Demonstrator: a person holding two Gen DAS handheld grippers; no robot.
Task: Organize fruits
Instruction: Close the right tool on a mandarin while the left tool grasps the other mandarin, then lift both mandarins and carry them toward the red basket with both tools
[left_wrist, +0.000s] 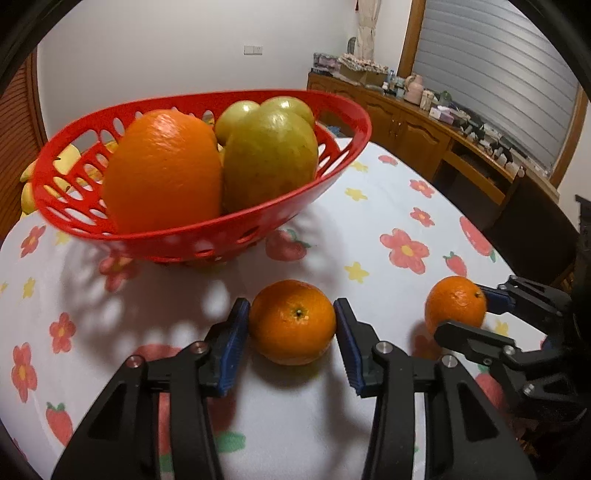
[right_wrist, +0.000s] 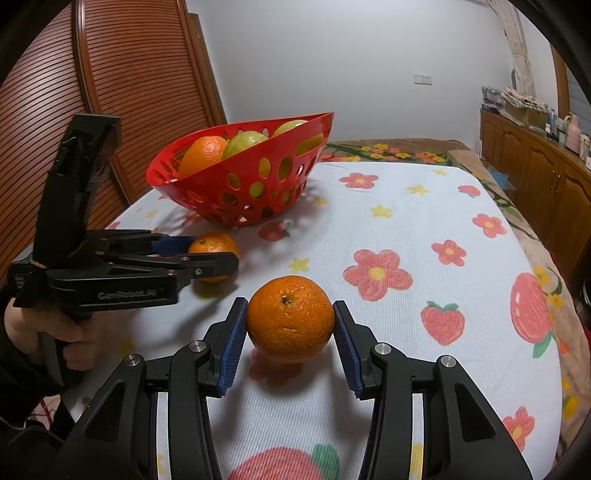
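**Gripping two oranges, one in each tool**

Your left tool (left_wrist: 291, 323) sits low over the flowered bench (left_wrist: 369, 221) with a small orange (left_wrist: 292, 321) between its blue pads. The left pad touches the peel; on the right pad you cannot tell whether a sliver of gap remains. This orange rests on the cloth, stem end facing up toward the camera. From the right wrist view, the same left tool (right_wrist: 225, 254) reaches in from the side with that orange (right_wrist: 214, 245) caught between its fingers, and your hand (right_wrist: 55, 332) wraps the handle.

Your right tool (right_wrist: 290, 321) is pinching a second orange (right_wrist: 290, 318), both pads pressed against its sides, stem on top. It sits on or just above the cloth; which one you cannot tell. In the left wrist view this right tool (left_wrist: 476, 310) appears at the right edge, clamped on its orange (left_wrist: 456, 304).

Beyond both tools stands the red slotted basket (left_wrist: 207, 236), tilted-looking in the fisheye, holding a large orange (left_wrist: 162, 170) beside green-yellow fruits (left_wrist: 271, 158). Something yellow (left_wrist: 27, 184) lies behind the basket at the bench's far left. A wooden sideboard (left_wrist: 417, 129) crowded with small items runs along the wall to the right.
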